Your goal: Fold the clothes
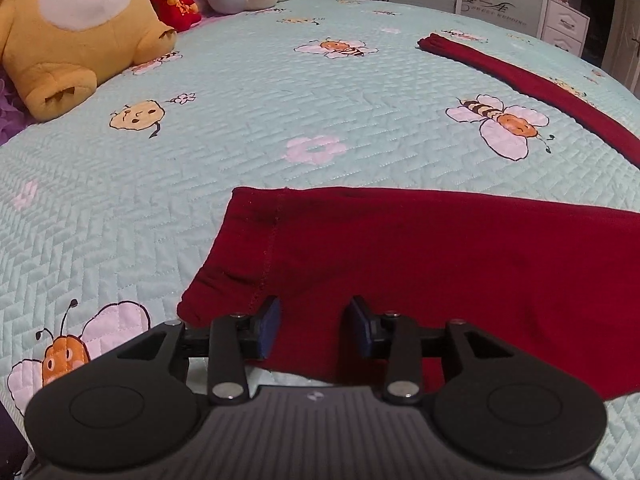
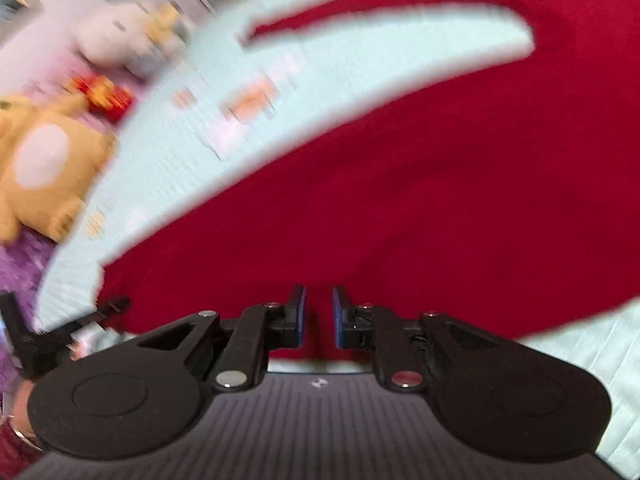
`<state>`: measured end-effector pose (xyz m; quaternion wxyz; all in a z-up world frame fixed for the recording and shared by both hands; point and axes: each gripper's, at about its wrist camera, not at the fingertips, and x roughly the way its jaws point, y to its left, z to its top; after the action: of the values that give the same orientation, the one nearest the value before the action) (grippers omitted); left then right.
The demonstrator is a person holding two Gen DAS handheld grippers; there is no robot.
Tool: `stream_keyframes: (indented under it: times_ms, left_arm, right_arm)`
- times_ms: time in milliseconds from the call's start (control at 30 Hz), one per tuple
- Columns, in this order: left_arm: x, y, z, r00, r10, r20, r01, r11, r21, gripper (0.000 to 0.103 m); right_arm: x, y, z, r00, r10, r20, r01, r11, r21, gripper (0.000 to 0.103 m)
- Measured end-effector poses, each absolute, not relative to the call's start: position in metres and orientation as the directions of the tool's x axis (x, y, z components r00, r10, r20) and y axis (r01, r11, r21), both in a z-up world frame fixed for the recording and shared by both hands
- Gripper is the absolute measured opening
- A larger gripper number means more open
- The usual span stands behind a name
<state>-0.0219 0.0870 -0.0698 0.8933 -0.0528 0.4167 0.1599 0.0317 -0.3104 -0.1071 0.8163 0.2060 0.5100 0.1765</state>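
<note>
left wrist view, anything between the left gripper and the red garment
Nothing visible stands in the way. The left gripper hangs open directly over the near edge of the red garment, which lies flat on the bee-print bedspread. The yellow plush toy sits far off at the head of the bed.

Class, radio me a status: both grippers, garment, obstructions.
Left gripper open over dark red garment. Right gripper narrowly open, nothing pinched. Plush toys sit well clear.

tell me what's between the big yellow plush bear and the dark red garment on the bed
In the left wrist view, only bare quilted mint bedspread, printed with bees and flowers, separates the big yellow plush bear from the dark red garment.
</note>
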Motion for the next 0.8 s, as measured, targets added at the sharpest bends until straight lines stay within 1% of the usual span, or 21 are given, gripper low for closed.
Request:
stream_keyframes:
  times_ms: [100, 233, 300, 400, 467, 633, 667, 767, 800]
  left_arm:
    - [-0.022, 0.089, -0.070, 0.602, 0.233, -0.764, -0.331, 0.943, 0.027, 0.042]
    - [-0.022, 0.086, -0.065, 0.579, 0.244, -0.778, -0.345, 0.938, 0.037, 0.044]
    - [-0.022, 0.084, -0.061, 0.563, 0.254, -0.786, -0.355, 0.934, 0.048, 0.045]
    - [-0.030, 0.067, -0.047, 0.590, 0.266, -0.762, -0.358, 0.932, 0.047, 0.044]
    - [-0.034, 0.046, -0.036, 0.637, 0.225, -0.738, -0.309, 0.951, 0.024, 0.045]
    - [-0.025, -0.031, -0.035, 0.652, 0.078, -0.754, -0.073, 0.997, 0.040, 0.052]
    - [-0.021, -0.044, -0.039, 0.638, 0.064, -0.767, -0.041, 0.998, 0.049, 0.052]
    - [-0.009, -0.063, -0.058, 0.590, 0.076, -0.804, -0.022, 0.997, 0.078, 0.053]
    - [-0.006, -0.065, -0.063, 0.576, 0.088, -0.813, -0.025, 0.996, 0.090, 0.057]
  right_arm:
    - [0.021, -0.316, -0.103, 0.437, 0.514, -0.739, -0.064, 0.837, 0.544, 0.014]
    - [0.004, -0.324, -0.078, 0.501, 0.487, -0.715, -0.113, 0.856, 0.504, 0.015]
    - [-0.001, -0.338, -0.072, 0.515, 0.487, -0.705, -0.100, 0.852, 0.514, 0.015]
    - [-0.006, -0.366, -0.074, 0.551, 0.444, -0.707, -0.040, 0.860, 0.509, 0.015]
    - [-0.010, -0.385, -0.076, 0.572, 0.426, -0.701, 0.005, 0.852, 0.523, 0.016]
    - [-0.017, -0.437, -0.077, 0.655, 0.449, -0.607, 0.067, 0.766, 0.639, 0.016]
    - [-0.016, -0.447, -0.078, 0.678, 0.441, -0.588, 0.076, 0.754, 0.652, 0.016]
    - [-0.010, -0.475, -0.091, 0.706, 0.442, -0.553, 0.112, 0.702, 0.704, 0.018]
    - [-0.007, -0.484, -0.100, 0.699, 0.435, -0.568, 0.136, 0.698, 0.702, 0.019]
